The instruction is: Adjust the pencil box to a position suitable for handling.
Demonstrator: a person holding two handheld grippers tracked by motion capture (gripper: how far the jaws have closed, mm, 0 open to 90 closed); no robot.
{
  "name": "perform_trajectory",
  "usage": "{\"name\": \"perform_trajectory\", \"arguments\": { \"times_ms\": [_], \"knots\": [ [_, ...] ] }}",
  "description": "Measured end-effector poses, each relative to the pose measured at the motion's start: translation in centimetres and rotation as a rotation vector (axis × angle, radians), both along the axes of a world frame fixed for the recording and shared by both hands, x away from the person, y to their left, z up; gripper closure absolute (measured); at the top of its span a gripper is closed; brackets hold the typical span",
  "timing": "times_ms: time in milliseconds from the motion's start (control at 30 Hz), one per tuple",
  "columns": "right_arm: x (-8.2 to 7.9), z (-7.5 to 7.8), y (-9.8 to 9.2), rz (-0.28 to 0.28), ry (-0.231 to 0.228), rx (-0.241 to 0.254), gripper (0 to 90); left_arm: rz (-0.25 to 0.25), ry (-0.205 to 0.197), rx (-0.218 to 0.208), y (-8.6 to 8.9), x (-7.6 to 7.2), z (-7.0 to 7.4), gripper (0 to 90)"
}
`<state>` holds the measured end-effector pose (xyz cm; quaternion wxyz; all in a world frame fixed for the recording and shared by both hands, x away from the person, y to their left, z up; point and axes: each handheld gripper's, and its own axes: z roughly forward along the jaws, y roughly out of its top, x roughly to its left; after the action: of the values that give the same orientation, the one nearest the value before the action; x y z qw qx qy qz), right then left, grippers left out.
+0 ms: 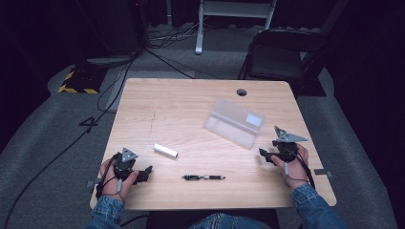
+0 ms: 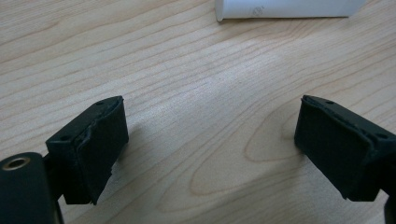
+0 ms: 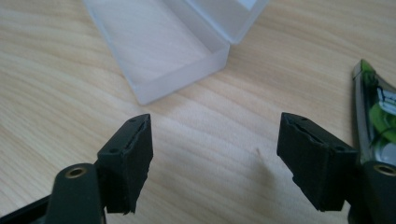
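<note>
1. Left tool sits at the near-left corner of the desk, held in the person's left hand. In the left gripper view its jaws stand wide apart with bare wood between them, so it's open and gripping nothing.

2. Just to the right and a bit farther out lies a white tube, flat on the desk and angled slightly. In the left gripper view the tube runs along the top edge, well beyond the jaws and apart from them.

3. Next over, a pen lies flat near the near edge, roughly midway between the two tools, running left to right. Nothing's touching it.

4. Right of centre and farther back is a clear box, lid flipped open, with a pale label on the lid. In the right gripper view the box is just past the jaws, up and to the left, and looks empty as far as I can tell.

5. Right tool is at the near-right side of the desk, in the right hand, pointing left. Its jaws are also spread, with only wood between them, so open, holding nothing.

6. In the right gripper view there's a green-and-clear thing at the right edge beside one jaw; can't tell what it is.

7. Beyond the far-right corner of the desk stands a black chair, with cables on the floor on the far left.
</note>
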<state>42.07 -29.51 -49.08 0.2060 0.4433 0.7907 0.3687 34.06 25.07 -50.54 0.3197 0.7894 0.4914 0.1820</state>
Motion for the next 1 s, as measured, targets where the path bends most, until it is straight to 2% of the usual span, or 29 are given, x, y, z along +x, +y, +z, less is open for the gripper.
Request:
{"name": "perform_trajectory", "arguments": {
  "times_ms": [133, 333, 467, 633, 700, 1000],
  "knots": [
    [0.6, 0.7, 0.7, -0.013, -0.002, 0.045, 29.4, 0.0, 0.0, -0.001, 0.0, 0.0, 0.0, 10.1],
    [2.0, 1.0, 2.3, -0.038, -0.007, 0.072, 30.1, -0.008, 0.0, 0.006, 0.0, 0.2, 0.0, 8.8],
    [3.2, 0.4, 3.5, -0.049, -0.001, 0.06, 30.2, -0.007, 0.002, 0.0, 0.0, 0.3, 0.0, 8.5],
    [3.9, -0.5, 4.3, -0.05, 0.031, 0.03, 33.0, -0.007, 0.005, -0.001, -0.1, 0.4, 0.0, 7.7],
    [4.0, -0.8, 4.4, -0.033, 0.046, 0.007, 32.7, -0.007, 0.005, -0.001, -0.1, 0.4, 0.0, 7.6],
    [3.8, -0.9, 4.7, 0.024, 0.051, 0.0, 36.2, -0.007, 0.005, 0.0, -0.1, 0.4, 0.0, 7.6]
  ]
}}
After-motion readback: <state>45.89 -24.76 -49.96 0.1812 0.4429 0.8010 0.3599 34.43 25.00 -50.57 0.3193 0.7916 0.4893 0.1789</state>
